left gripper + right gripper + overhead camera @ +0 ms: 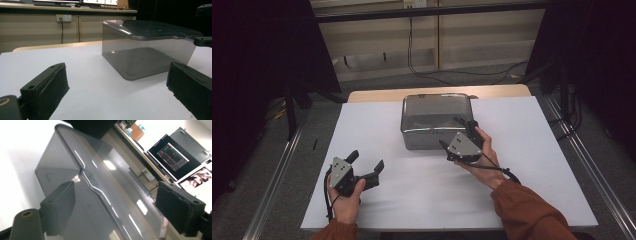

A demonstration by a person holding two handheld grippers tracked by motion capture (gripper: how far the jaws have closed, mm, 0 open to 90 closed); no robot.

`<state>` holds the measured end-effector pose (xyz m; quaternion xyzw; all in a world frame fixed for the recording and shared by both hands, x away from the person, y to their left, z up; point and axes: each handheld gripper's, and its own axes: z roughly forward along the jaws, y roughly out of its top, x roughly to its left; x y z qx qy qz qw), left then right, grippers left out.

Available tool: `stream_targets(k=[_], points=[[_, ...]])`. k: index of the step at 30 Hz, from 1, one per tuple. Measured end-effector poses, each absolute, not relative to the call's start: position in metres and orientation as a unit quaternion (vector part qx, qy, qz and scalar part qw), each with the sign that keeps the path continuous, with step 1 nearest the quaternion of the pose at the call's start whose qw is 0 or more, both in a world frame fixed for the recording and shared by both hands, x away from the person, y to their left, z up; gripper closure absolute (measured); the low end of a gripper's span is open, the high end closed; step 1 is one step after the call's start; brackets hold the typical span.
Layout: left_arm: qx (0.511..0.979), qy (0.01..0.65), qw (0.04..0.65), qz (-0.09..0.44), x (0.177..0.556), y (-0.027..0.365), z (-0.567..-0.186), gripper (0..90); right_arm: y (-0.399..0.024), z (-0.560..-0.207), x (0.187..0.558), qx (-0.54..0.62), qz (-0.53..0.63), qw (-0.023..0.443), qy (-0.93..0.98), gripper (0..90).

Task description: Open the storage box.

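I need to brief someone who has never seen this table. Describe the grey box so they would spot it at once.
Start from the white sheet covering the table; toward its far edge, near the middle, sits a smoky grey translucent plastic box with rounded corners and a glossy lid closed on top. The right gripper, jaws open, is at its near right corner. It is the one container on the sheet.

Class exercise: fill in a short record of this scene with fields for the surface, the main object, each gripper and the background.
Surface: white rectangular table top
Main object: smoky grey translucent plastic box with a lid, standing toward the table's far edge
Left gripper: open, over the bare table near the person's side, apart from the box
Right gripper: open, at the box's near right corner, one jaw over the lid, one by the wall
Background: black cable hanging by beige cabinets
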<state>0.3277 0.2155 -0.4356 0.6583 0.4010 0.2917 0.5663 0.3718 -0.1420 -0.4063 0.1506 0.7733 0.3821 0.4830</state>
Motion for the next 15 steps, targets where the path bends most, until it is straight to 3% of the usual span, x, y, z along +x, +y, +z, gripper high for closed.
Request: stream_targets(k=[15], points=[[0.66,0.4,0.565,0.291,0.328,0.215,-0.436,3.2,-0.126,-0.419,0.371,0.048,0.274,0.549,0.788,36.8]])
